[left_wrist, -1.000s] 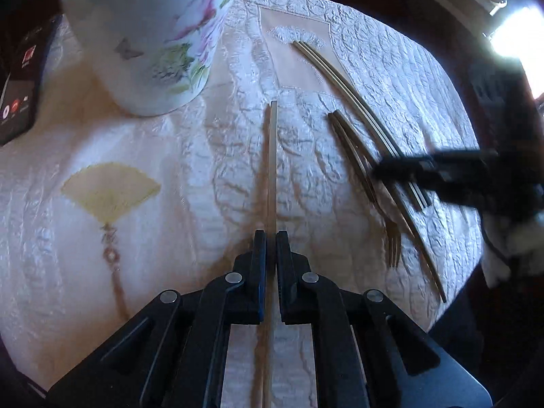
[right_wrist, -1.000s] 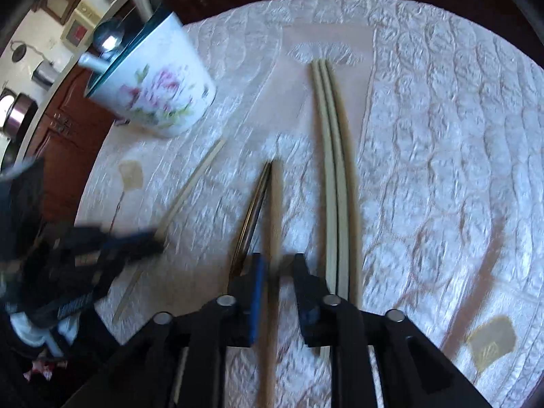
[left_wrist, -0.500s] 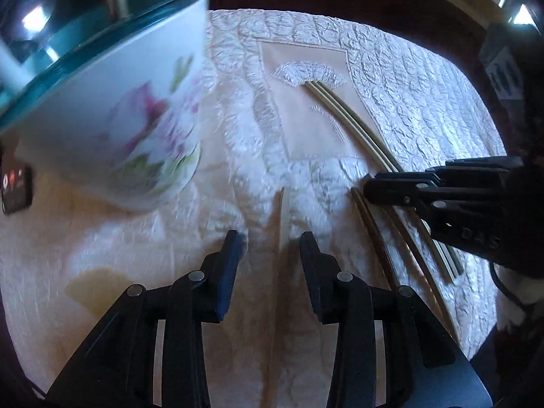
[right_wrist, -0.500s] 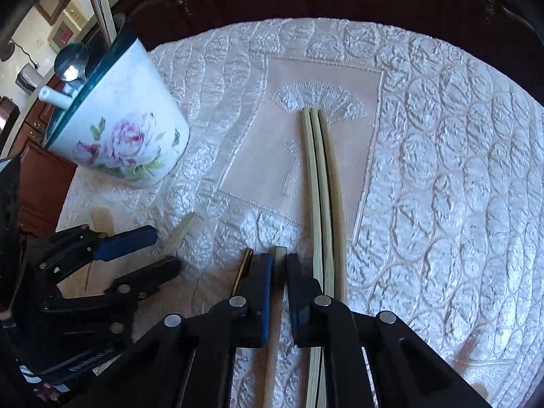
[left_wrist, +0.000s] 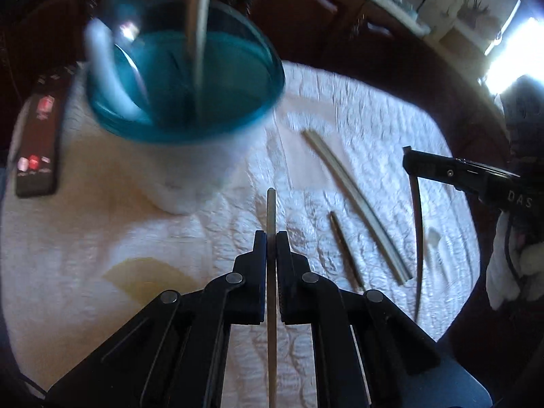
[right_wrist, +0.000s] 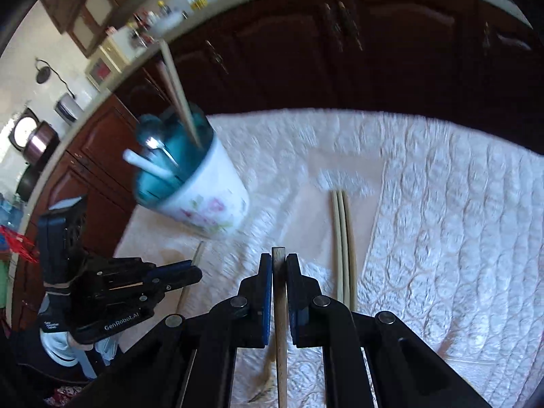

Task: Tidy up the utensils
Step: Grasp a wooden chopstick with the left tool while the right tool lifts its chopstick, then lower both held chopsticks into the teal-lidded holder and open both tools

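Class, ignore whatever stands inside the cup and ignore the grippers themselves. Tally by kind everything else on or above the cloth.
Chopsticks: 4 (chopstick pair lying; pale chopstick between the closing jaws of the left gripper; brown chopstick in the right gripper)
Dark metal utensil: 1
Floral cup: 1
Phone: 1
Total: 7

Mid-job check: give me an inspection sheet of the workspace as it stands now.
Surface: white quilted cloth over the table.
Job's things: floral cup with a teal inside already holds chopsticks and spoons; chopstick pair and dark utensil lie on the cloth.
Clutter: phone beside the cup.
Grippers: left gripper closing on a pale chopstick; right gripper shut on a wooden stick.
Cables: dark cable by the right hand.
Surroundings: dark wood cabinets, cluttered counter above.
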Motion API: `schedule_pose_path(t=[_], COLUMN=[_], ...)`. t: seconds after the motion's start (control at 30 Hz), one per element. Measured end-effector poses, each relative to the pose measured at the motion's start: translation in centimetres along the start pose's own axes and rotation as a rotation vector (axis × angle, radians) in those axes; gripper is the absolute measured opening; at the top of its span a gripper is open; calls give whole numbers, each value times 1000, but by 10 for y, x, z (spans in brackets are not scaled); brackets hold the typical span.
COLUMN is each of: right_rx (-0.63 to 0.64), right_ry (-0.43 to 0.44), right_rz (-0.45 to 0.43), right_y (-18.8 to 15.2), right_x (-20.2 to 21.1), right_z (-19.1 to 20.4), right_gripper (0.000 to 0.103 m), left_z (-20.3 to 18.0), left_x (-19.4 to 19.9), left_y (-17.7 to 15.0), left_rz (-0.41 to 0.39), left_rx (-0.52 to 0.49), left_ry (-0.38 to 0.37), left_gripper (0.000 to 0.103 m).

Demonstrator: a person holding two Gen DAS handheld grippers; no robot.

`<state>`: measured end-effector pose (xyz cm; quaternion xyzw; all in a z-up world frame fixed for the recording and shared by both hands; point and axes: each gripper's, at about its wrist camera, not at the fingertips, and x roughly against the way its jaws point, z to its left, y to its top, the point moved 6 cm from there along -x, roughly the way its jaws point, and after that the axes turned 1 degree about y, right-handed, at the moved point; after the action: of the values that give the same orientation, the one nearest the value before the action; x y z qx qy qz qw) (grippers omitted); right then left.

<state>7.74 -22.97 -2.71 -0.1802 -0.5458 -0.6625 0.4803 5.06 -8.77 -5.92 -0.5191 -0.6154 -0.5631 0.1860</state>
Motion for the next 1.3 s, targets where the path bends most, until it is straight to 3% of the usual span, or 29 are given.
schedule_pose_path(t=[0.27,0.63,1.07,1.3], right_rx=[67,108,137,157], right_ry=[30,65,117,134], right_rz=[-74,-125,-207,-298], right_y=[10,21,44,76], right_x=[39,63,97,127], right_z=[32,57,76,89], right_gripper=[7,7,7,7], left_z=[9,21,45,45], left_x=[54,89,161,198], left_y=[13,14,37,62], left_rz=[-121,-193,-322,-386], left_rx=[2,26,94,98], left_ry=[33,56,31,11], left_gripper=[4,4,4,4])
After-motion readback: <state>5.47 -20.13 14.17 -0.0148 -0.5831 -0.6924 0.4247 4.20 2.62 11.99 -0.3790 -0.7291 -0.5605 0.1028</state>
